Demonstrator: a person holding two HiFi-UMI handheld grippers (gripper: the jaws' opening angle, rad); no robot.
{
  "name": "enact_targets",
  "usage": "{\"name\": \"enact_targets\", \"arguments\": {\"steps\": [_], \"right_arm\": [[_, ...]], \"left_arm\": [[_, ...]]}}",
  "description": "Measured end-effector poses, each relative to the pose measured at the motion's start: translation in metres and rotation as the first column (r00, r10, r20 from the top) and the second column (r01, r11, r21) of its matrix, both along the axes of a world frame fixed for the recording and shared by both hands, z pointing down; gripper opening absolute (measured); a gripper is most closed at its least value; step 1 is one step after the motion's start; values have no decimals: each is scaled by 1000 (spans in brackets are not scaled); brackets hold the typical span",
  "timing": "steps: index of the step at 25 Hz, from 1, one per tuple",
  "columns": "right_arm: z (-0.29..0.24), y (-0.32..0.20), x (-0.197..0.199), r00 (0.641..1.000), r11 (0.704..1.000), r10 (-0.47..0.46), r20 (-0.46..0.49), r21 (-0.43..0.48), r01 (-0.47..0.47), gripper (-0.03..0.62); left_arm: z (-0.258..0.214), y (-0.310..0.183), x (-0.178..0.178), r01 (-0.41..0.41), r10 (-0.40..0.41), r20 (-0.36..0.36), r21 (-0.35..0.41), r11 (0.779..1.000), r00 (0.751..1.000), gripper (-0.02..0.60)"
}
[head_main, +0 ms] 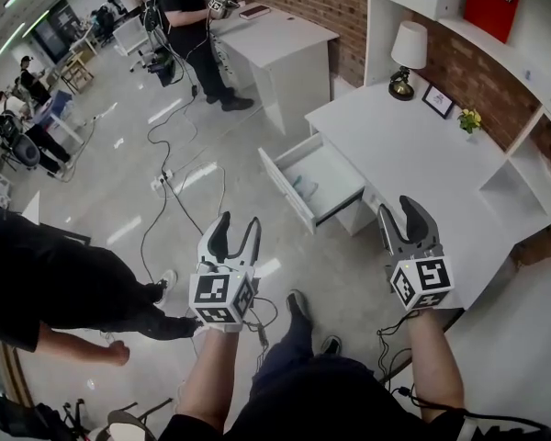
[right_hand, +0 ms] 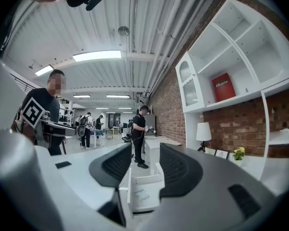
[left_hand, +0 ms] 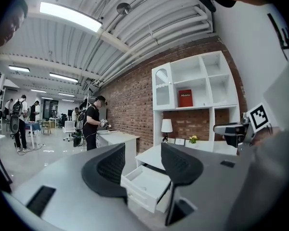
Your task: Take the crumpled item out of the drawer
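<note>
Lying on the floor of the one open drawer [head_main: 285,189], the pale crumpled item [head_main: 305,189] sits toward the drawer's front left part, alone in it. The drawer is pulled out from a white desk [head_main: 413,145]. On the desktop stand one table lamp [head_main: 408,53], one small picture frame [head_main: 438,100] and one little pot of yellow flowers [head_main: 469,118], all near the brick wall. One red box [head_main: 492,3] stands on the white shelf unit [head_main: 533,136] above.

Two grippers are held well apart from the drawer, with only shiny floor between. The left gripper [head_main: 239,223] has its jaws spread wide and grips nothing; the right gripper [head_main: 402,217], beside the desk's edge, is likewise wide and holds nothing.

Farther off, a person in black [head_main: 188,26] stands at a second white desk [head_main: 275,39], and cables [head_main: 165,145] trail across the floor. Another person in black [head_main: 55,292] is close at the left.
</note>
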State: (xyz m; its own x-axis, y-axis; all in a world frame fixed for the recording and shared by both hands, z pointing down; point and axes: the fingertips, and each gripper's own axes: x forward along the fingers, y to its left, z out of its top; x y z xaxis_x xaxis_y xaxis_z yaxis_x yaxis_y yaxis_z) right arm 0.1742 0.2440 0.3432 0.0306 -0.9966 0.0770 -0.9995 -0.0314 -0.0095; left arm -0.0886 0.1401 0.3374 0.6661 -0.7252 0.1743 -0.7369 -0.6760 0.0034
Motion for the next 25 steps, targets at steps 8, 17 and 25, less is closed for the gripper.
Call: {"name": "enact_targets", "arguments": {"steps": [8,17,25], "right_arm": [[20,-74,9,999,999,-7,-54,-53,4,179],[54,-172,1,997,988,-20,-79,-156,7,179],[82,-235,-9,994,963,-33,-100,-268,5,179]], "left_arm": [[27,-86,14,-11,10,-15,-44,999,1000,216],[58,-185,13,-25,23,-20,-104,994,1000,216],[93,-243,-1,-16,13,-20,-180,984,1000,216]]}}
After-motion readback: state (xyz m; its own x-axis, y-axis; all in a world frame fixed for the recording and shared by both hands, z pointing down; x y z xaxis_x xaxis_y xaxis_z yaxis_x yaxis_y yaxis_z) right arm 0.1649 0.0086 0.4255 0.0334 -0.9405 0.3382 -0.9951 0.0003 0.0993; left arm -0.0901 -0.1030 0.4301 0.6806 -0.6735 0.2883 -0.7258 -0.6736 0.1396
